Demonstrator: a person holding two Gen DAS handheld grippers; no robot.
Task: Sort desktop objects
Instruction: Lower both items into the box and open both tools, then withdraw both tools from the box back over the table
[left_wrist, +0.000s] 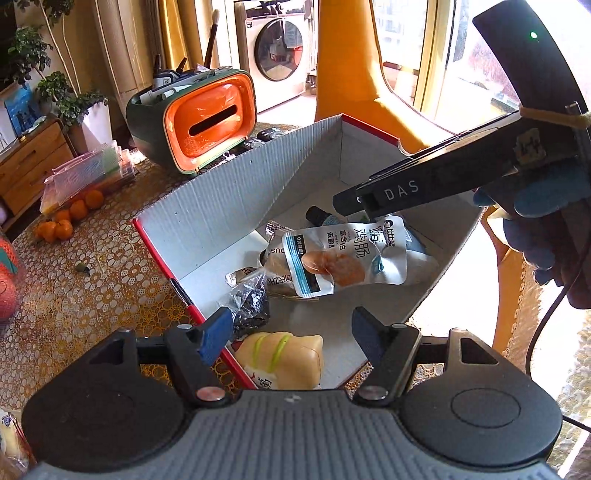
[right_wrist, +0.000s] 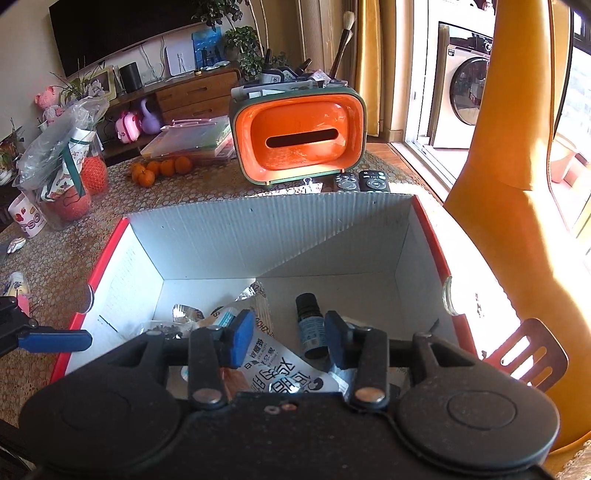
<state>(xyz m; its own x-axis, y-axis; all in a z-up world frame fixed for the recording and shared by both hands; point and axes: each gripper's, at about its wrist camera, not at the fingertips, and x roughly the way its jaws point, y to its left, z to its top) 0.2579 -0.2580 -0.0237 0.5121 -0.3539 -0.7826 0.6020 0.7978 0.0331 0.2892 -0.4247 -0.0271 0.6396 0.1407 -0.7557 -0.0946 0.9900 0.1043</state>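
A white cardboard box with a red rim (left_wrist: 236, 206) stands on the table; it also shows in the right wrist view (right_wrist: 280, 236). Inside lie a white sausage pouch (left_wrist: 343, 254), a small dark bottle (right_wrist: 310, 325), a yellow wrapped bun (left_wrist: 284, 358) and a dark snack packet (left_wrist: 251, 306). My left gripper (left_wrist: 291, 332) is open and empty over the box's near corner. My right gripper (right_wrist: 288, 336) is open and empty above the pouch and bottle; in the left wrist view its fingers (left_wrist: 373, 195) reach in from the right.
An orange and green tissue box organiser (right_wrist: 299, 136) stands behind the box, with two remotes (right_wrist: 362, 181) before it. Oranges (right_wrist: 159, 168), plastic cases (right_wrist: 192, 136) and a bagged bundle (right_wrist: 62, 155) lie at the left. An orange chair (right_wrist: 509, 192) stands at the right.
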